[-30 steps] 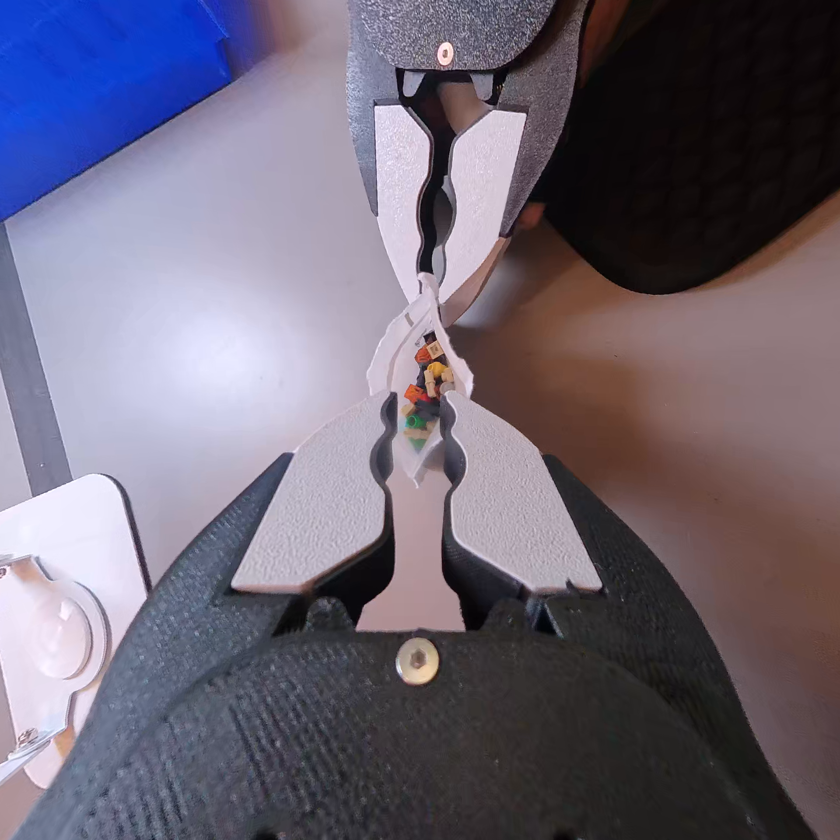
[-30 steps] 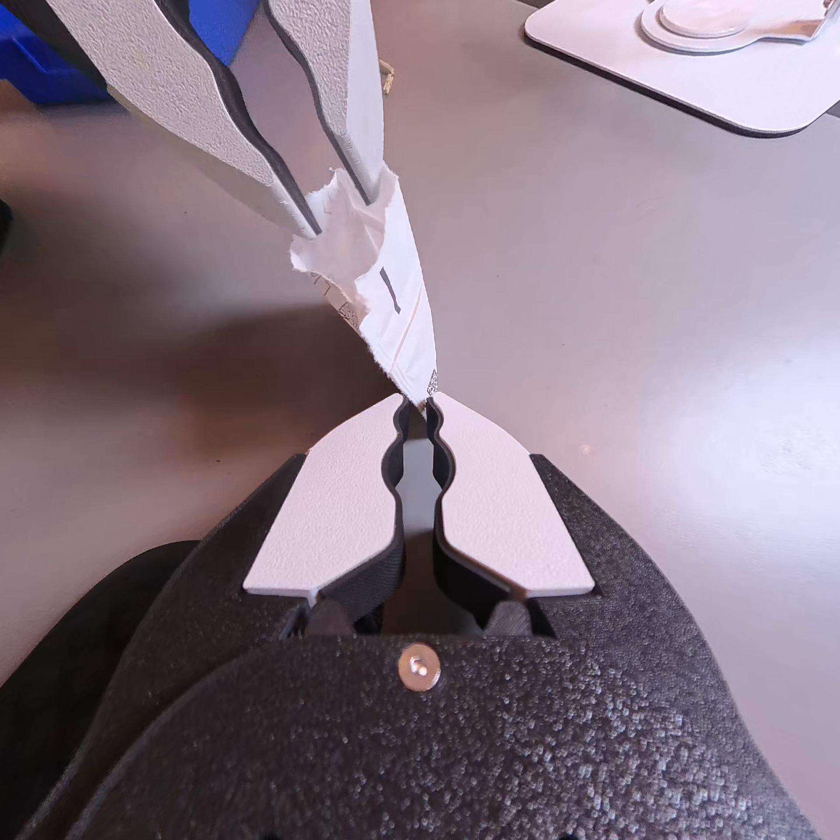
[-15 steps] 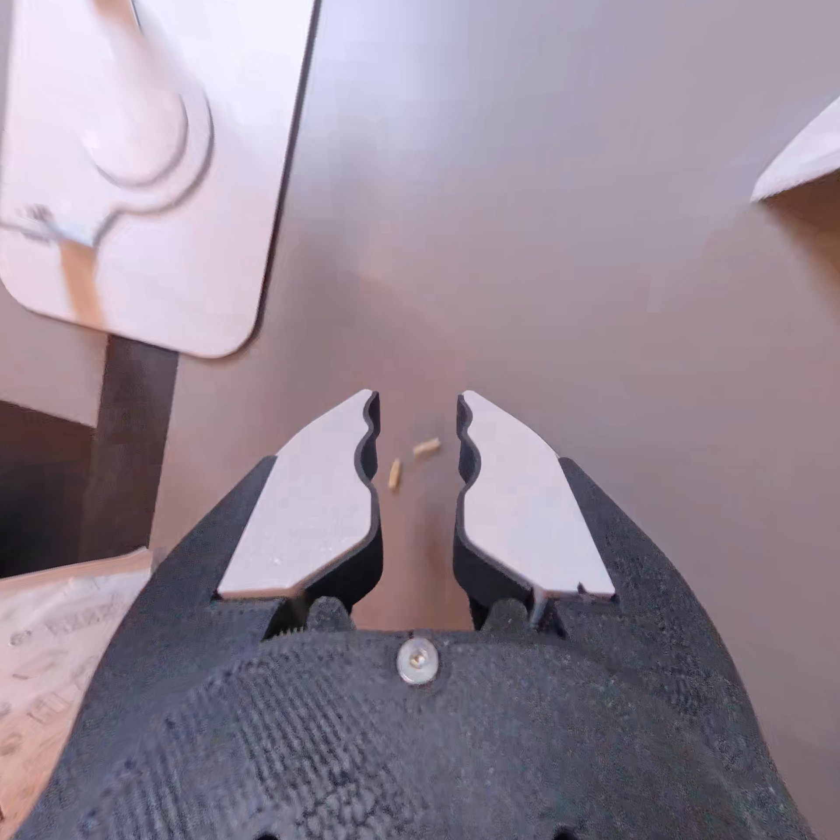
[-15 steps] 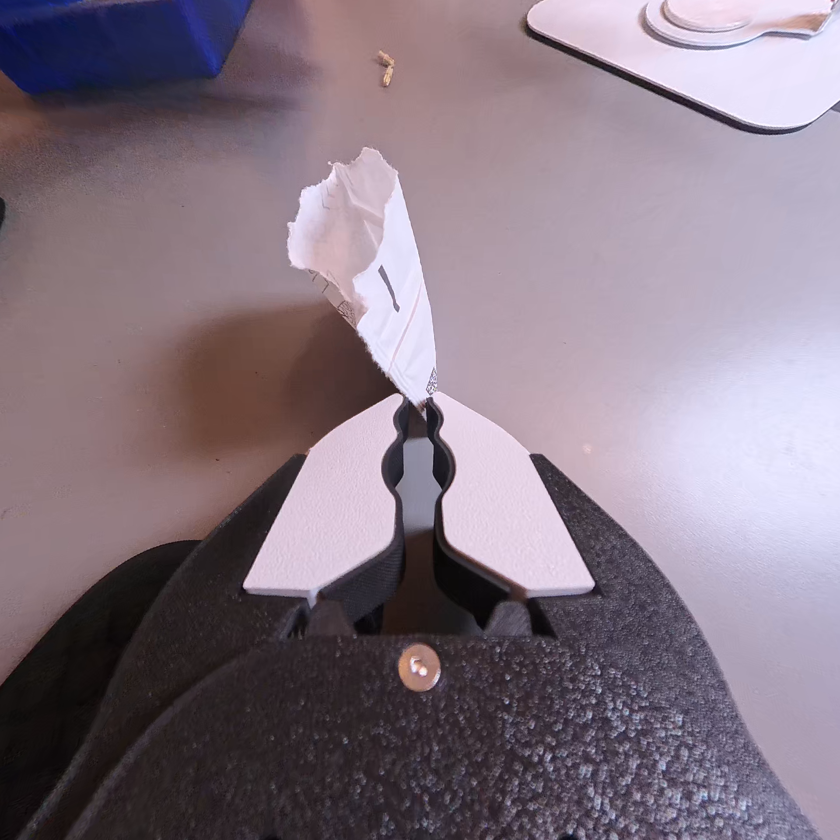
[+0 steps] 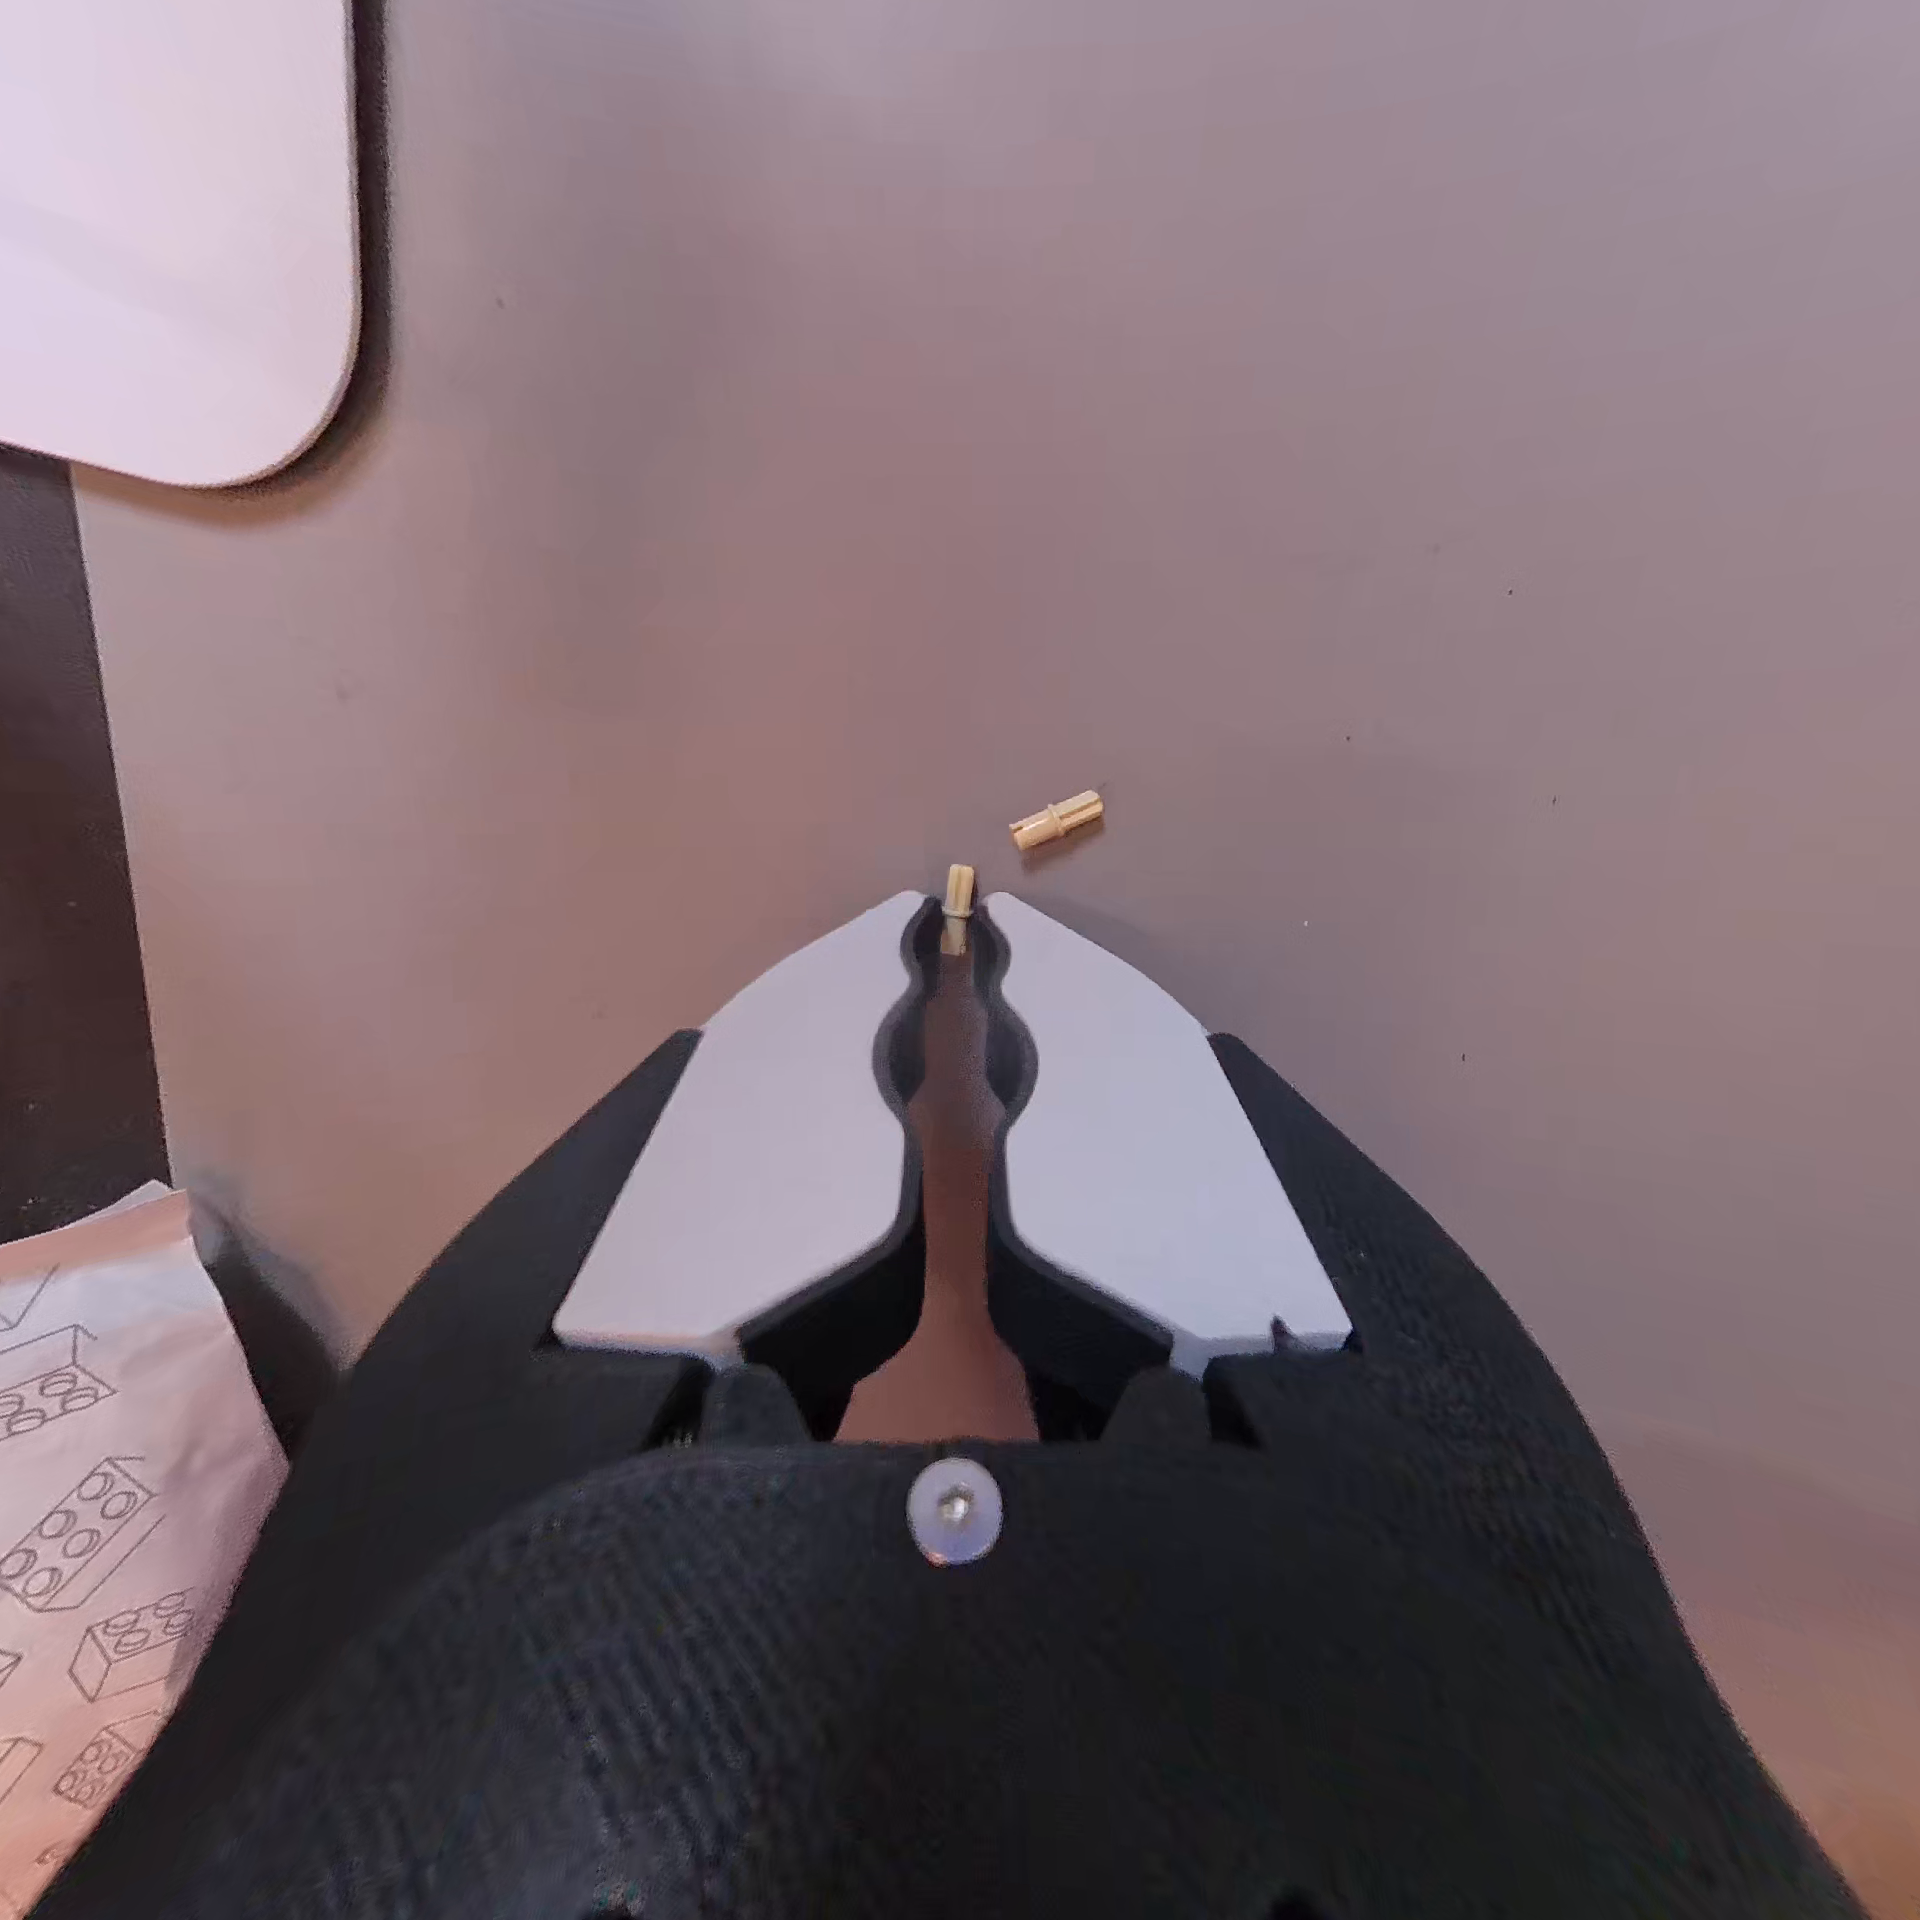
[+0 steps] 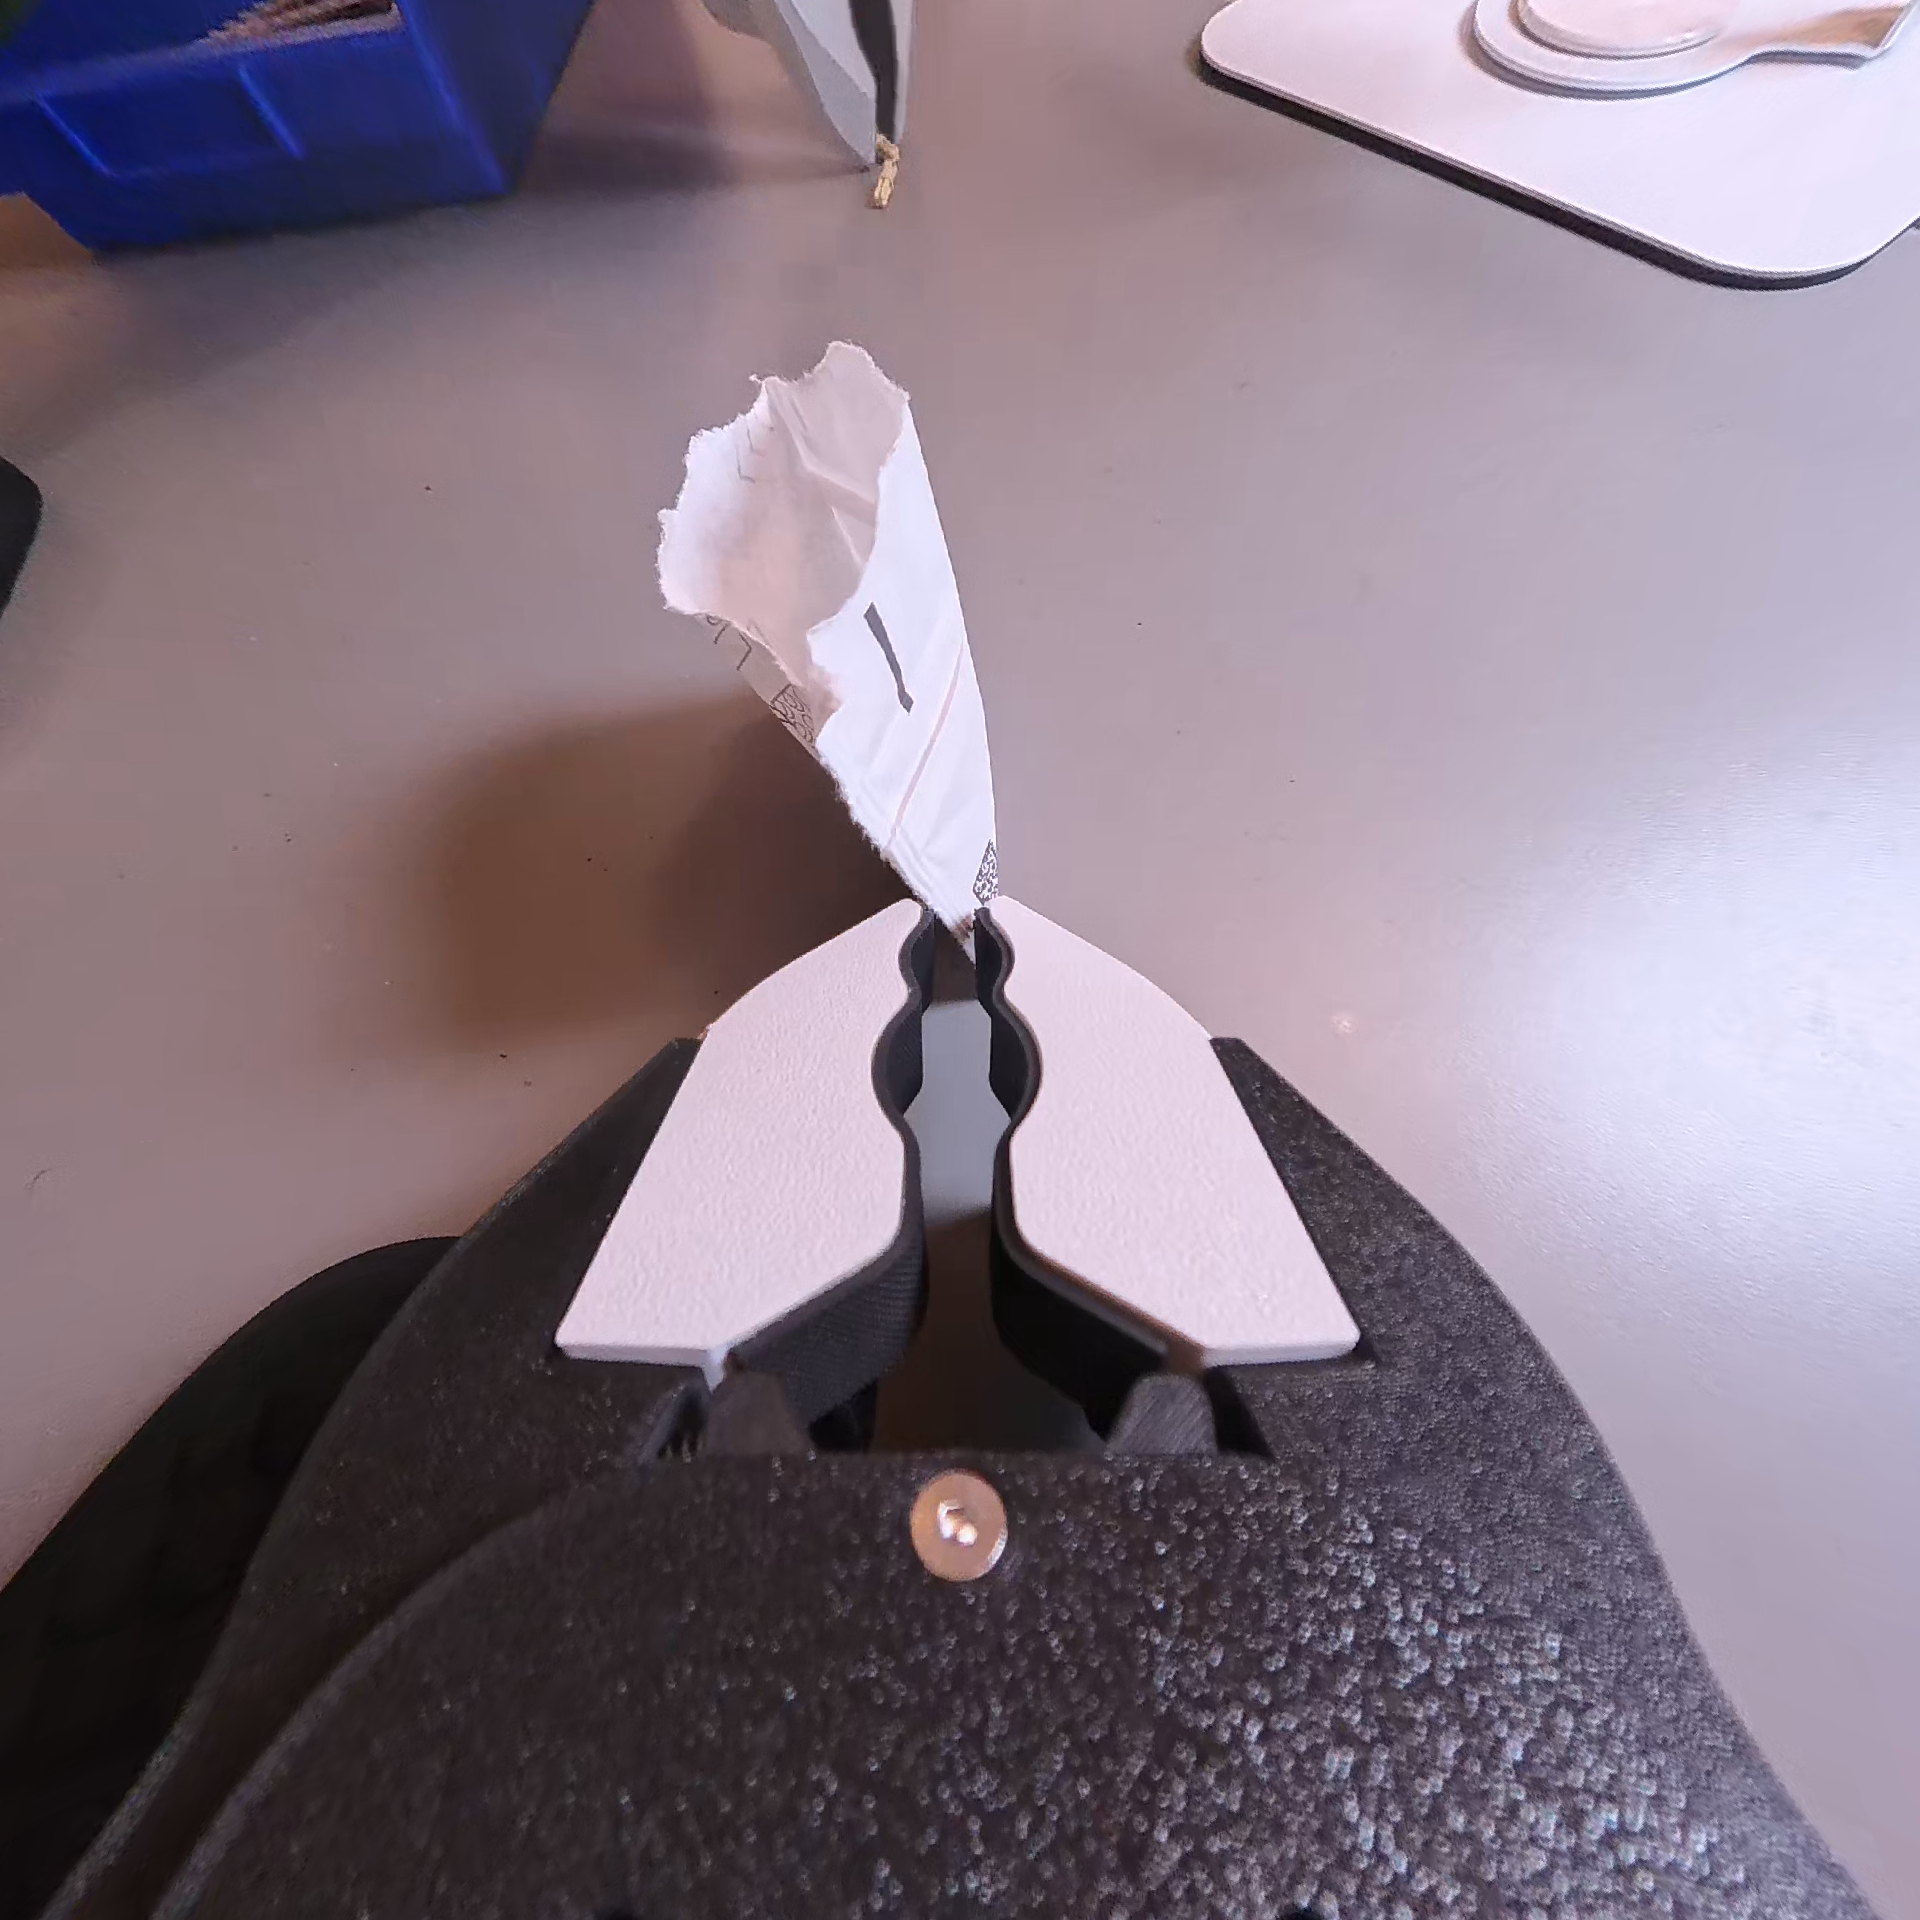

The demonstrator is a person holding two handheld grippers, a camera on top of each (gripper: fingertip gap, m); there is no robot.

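- Your left gripper (image 5: 957, 902) points down at the table, jaws nearly closed, pinching a small tan plastic pin (image 5: 957, 896).
- Your right gripper (image 6: 954, 914) lies low, clamping a torn white paper bag (image 6: 875, 665).

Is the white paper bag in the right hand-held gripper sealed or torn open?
Torn open: the white paper bag shows a ragged, gaping top edge.

Landmark: table (image 5: 1247, 416). One peg (image 5: 957, 902) at the left gripper (image 5: 953, 906) fingertips, a second peg (image 5: 1056, 821) on the table just beyond, to the right. Board (image 5: 177, 239) far left; printed bag (image 5: 94, 1507) near left (partly cut off). Right gripper (image 6: 951, 914) tips clamp torn bag (image 6: 883, 665), above the table; bin (image 6: 260, 114) far left.
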